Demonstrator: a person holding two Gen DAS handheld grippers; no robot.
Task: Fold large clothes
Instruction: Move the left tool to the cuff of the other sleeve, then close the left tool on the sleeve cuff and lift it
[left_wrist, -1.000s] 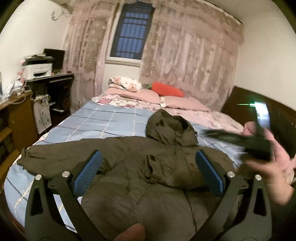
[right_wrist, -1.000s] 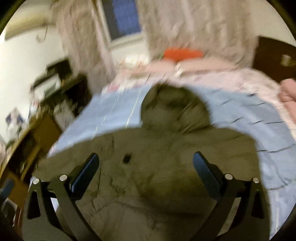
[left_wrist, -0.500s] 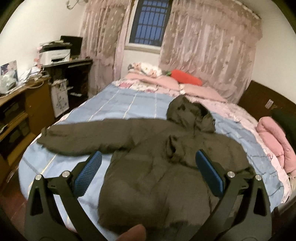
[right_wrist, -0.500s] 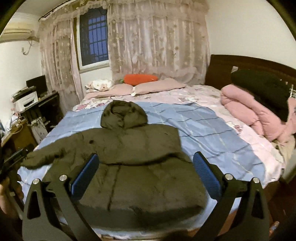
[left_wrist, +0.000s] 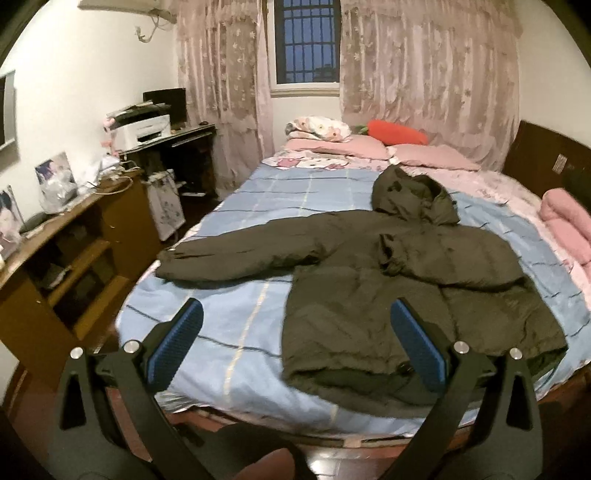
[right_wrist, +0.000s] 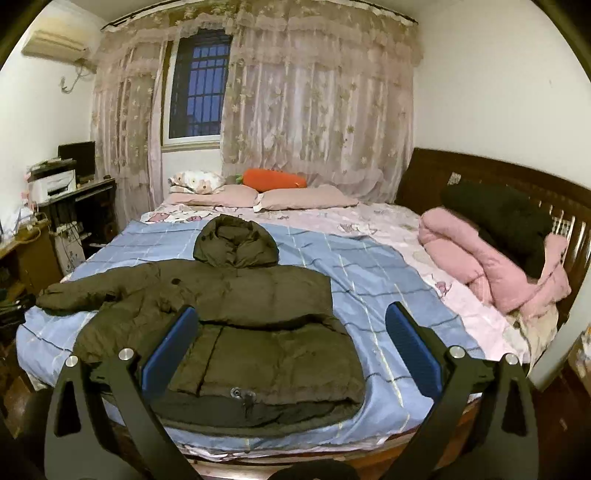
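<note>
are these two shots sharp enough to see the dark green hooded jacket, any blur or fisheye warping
Left wrist view: dark olive-green hooded puffer jacket is slightly soft, dim warm light, wooden desk bowed by the fisheye. Right wrist view: sharper, jacket seams readable, dark wooden headboard curved near the edge; black corners in both.

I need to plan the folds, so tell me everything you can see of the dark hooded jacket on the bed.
The jacket is a dark olive, puffy, quilted-looking coat lying flat on the blue checked sheet. Its hood points toward the pillows. One sleeve stretches out flat toward the desk side; the other is already folded across the body. The hem, with a dark lining showing, lies near the foot edge. Neither the left gripper nor the right gripper touches it; both are open.
</note>
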